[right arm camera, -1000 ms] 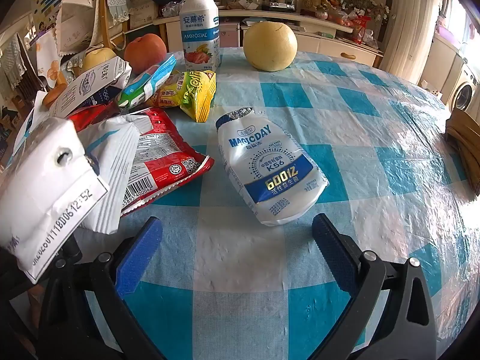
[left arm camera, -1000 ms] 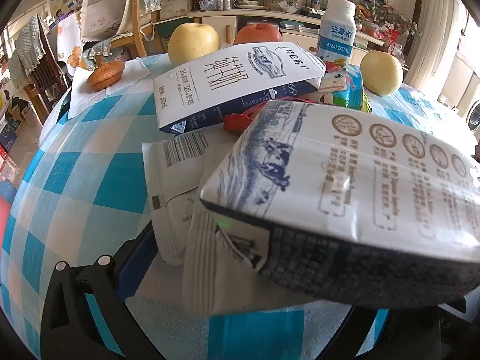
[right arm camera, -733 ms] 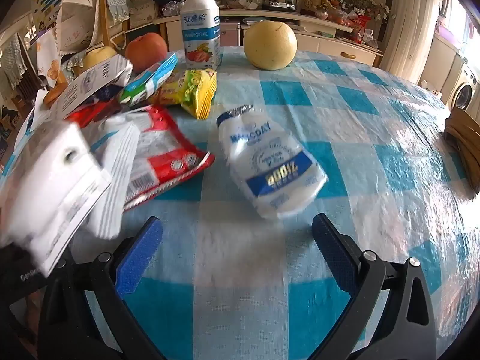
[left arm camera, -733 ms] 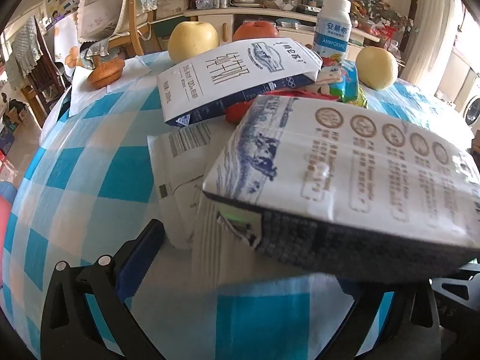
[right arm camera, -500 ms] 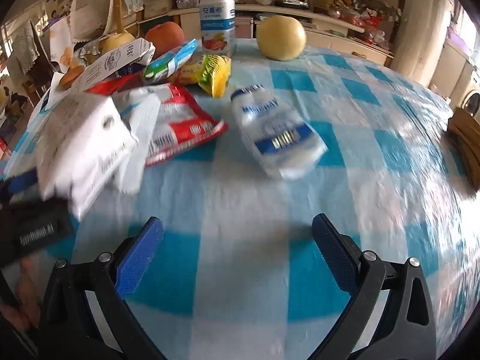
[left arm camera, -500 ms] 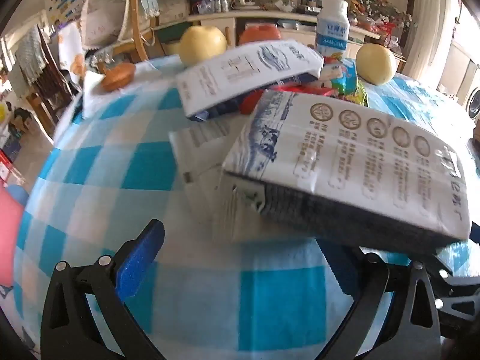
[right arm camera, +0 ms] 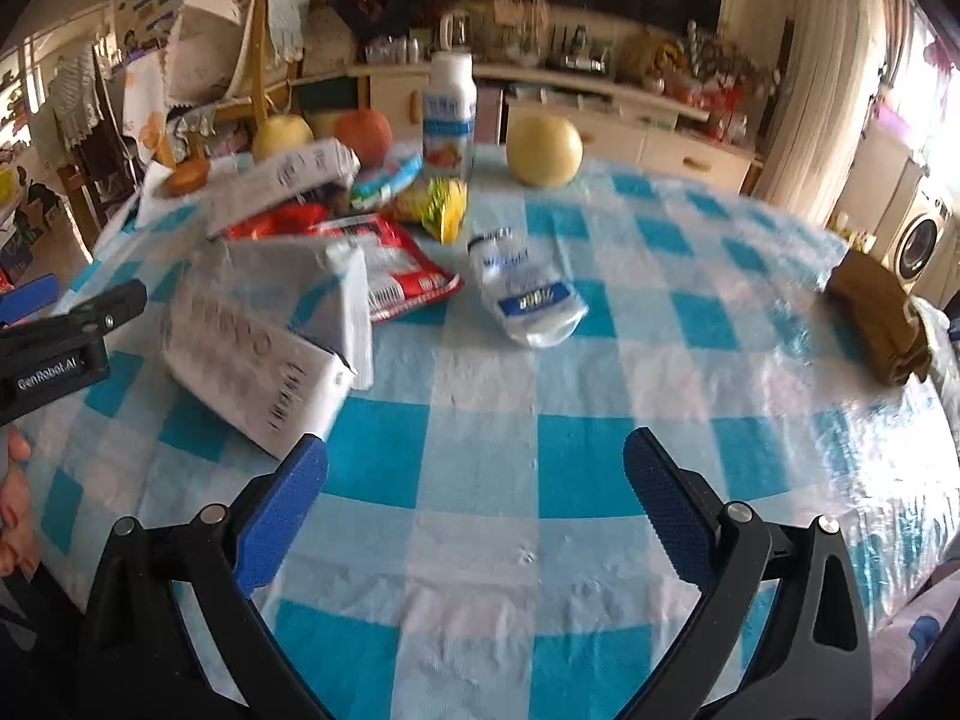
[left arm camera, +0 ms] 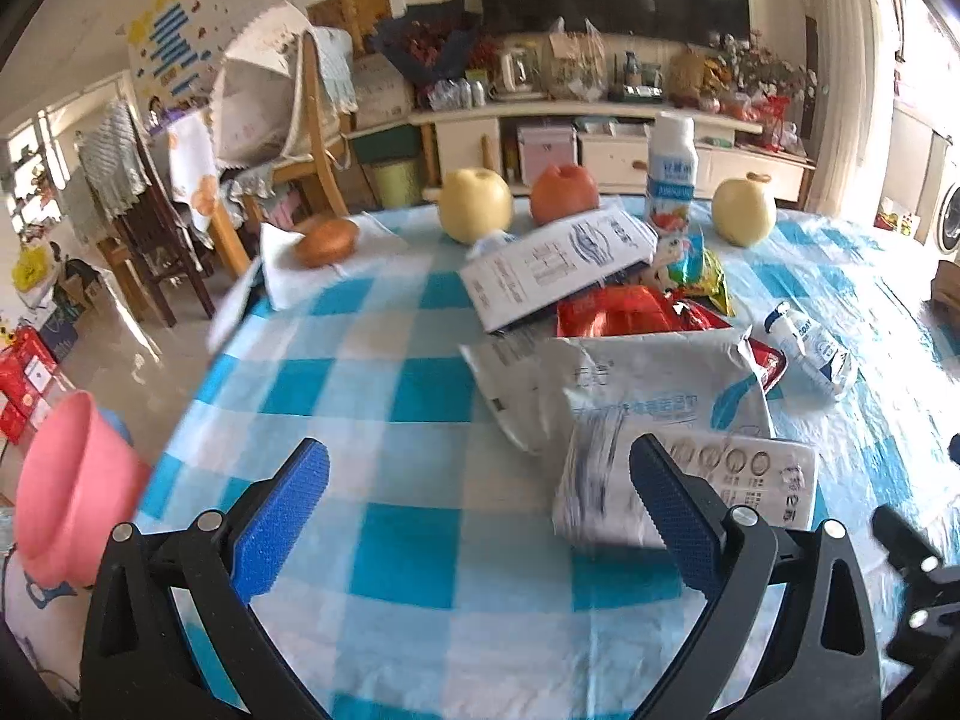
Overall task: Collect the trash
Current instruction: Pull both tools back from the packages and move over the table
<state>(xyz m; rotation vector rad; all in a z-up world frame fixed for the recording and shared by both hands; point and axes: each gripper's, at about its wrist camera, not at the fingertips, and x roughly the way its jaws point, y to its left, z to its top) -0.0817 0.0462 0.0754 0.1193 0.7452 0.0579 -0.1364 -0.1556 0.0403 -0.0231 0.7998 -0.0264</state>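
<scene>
A pile of trash lies on the blue-checked tablecloth [left arm camera: 414, 384]. A white milk carton [left arm camera: 732, 492] lies on its side at the near edge of the pile; it also shows in the right wrist view [right arm camera: 252, 366]. Behind it are a white pouch [left arm camera: 654, 384], a red wrapper [left arm camera: 624, 312], a second white carton [left arm camera: 558, 264] and a crushed white yogurt pouch [right arm camera: 528, 294]. My left gripper [left arm camera: 480, 510] is open and empty, left of the near carton. My right gripper [right arm camera: 474, 504] is open and empty over bare cloth.
Two yellow pears [left arm camera: 474, 204], a red apple [left arm camera: 564, 186], an upright yogurt bottle [left arm camera: 672, 180] and a bun on a napkin [left arm camera: 324, 240] stand at the far side. A pink bin [left arm camera: 66, 498] sits below the table's left edge. A brown cloth [right arm camera: 876, 318] lies at the right.
Both grippers have pulled back and up from the pile. The milk carton that filled the left wrist view now lies on the table, released, beside the left gripper's right finger.
</scene>
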